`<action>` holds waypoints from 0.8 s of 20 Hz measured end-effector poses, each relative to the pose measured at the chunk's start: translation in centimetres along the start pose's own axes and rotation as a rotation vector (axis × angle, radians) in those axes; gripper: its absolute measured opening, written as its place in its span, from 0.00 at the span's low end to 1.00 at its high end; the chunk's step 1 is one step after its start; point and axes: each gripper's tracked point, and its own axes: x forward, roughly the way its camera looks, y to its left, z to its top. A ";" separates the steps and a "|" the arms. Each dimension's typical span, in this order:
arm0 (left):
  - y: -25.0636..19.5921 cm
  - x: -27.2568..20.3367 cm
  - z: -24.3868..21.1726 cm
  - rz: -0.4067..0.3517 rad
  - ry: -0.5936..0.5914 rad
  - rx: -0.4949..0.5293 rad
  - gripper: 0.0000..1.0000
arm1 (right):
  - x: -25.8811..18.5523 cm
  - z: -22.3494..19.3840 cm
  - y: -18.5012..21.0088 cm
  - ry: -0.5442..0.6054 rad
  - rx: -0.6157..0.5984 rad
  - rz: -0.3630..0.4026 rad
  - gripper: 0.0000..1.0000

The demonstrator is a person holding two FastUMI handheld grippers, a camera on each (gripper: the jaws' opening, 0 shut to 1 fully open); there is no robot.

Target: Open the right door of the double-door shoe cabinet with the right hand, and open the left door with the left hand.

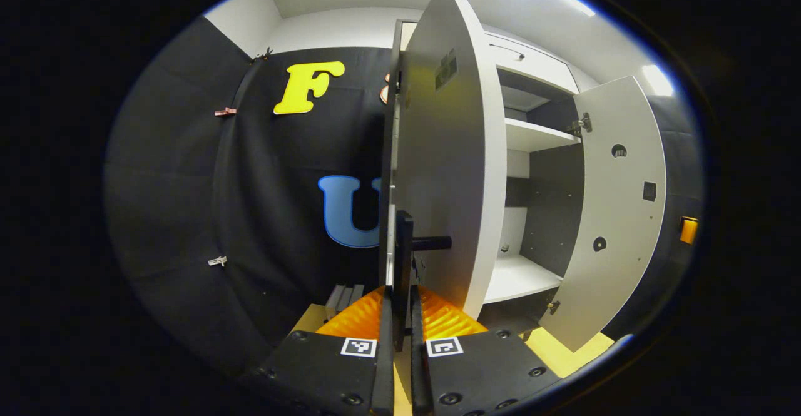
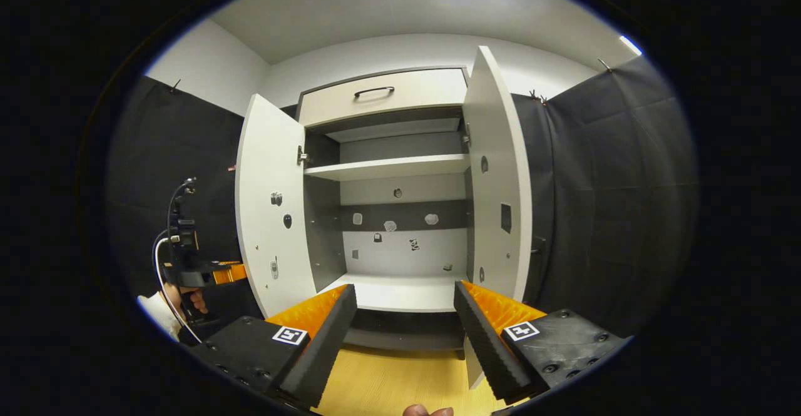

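Observation:
The white shoe cabinet [image 2: 394,167] stands with both doors swung wide, its shelves bare. In the left gripper view the left door [image 1: 447,153] is seen nearly edge-on, and its black bar handle [image 1: 403,247] runs down between my fingers. My left gripper [image 1: 401,306] is shut on that handle. The right door [image 1: 619,203] hangs open beyond it. In the right gripper view my right gripper [image 2: 405,316] is open and holds nothing, facing the cabinet's bottom shelf between the left door [image 2: 269,209] and the right door [image 2: 497,178]. A hand holds the left gripper [image 2: 197,273] outside the left door.
A drawer [image 2: 382,96] with a dark handle sits above the shelves. Black cloth walls close in on both sides. Below the cabinet lies a yellow wooden floor [image 2: 400,378].

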 end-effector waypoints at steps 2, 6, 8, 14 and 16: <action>2.9 -0.2 0.1 0.034 0.004 0.017 0.11 | 0.0 -0.4 1.0 0.009 -0.017 0.019 0.98; 2.5 0.1 -0.6 -0.090 0.041 -0.036 0.13 | 0.2 -0.9 2.6 0.018 -0.036 0.045 0.98; 3.2 0.1 -0.6 -0.067 0.035 -0.019 0.13 | 0.4 -0.9 2.8 0.017 -0.041 0.049 0.98; 3.1 0.8 -1.8 -0.037 0.057 -0.003 0.13 | 0.3 -0.7 2.3 0.016 -0.033 0.032 0.98; 3.0 0.8 -1.7 -0.039 0.053 -0.014 0.13 | 0.4 -0.9 1.8 0.020 -0.028 0.023 0.98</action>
